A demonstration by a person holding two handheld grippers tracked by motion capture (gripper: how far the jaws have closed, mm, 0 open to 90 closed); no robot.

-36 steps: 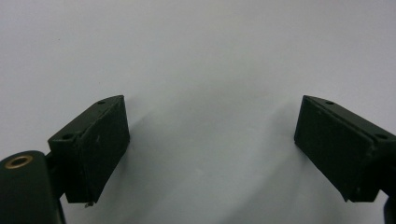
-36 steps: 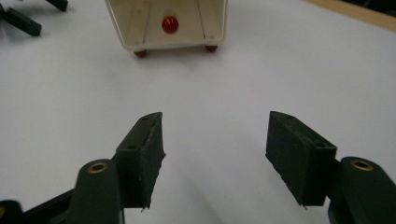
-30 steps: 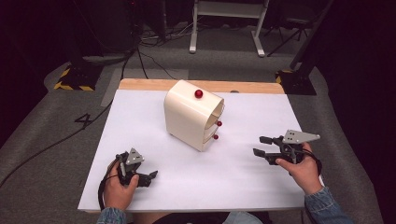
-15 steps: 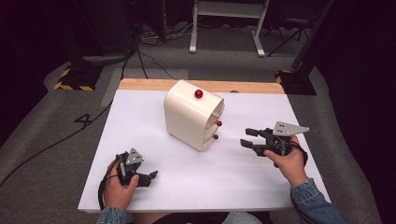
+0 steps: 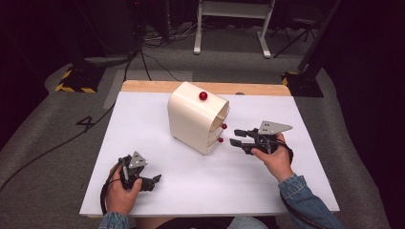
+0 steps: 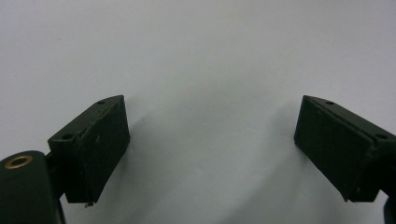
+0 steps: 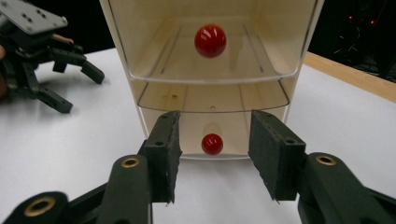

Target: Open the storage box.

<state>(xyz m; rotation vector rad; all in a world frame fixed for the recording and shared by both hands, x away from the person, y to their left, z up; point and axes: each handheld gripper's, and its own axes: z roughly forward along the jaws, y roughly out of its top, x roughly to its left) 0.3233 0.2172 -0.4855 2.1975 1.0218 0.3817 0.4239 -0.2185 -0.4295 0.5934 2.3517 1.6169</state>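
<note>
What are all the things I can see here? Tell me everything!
Table: one, white top with a wooden far edge, middle of the room.
Drawer box: one, cream, standing on the table's middle, drawers facing the right gripper.
Knobs: three, red; one on the box's top, two on the drawer fronts.
Floor cables: several, black, on the grey floor beyond the table.
Metal stand: one, white, behind the table.
Left gripper: one, black, open, resting at the table's near left, held in the person's left hand.
Right gripper: one, black, open, lined up with the bottom drawer's knob, held in the right hand.
</note>
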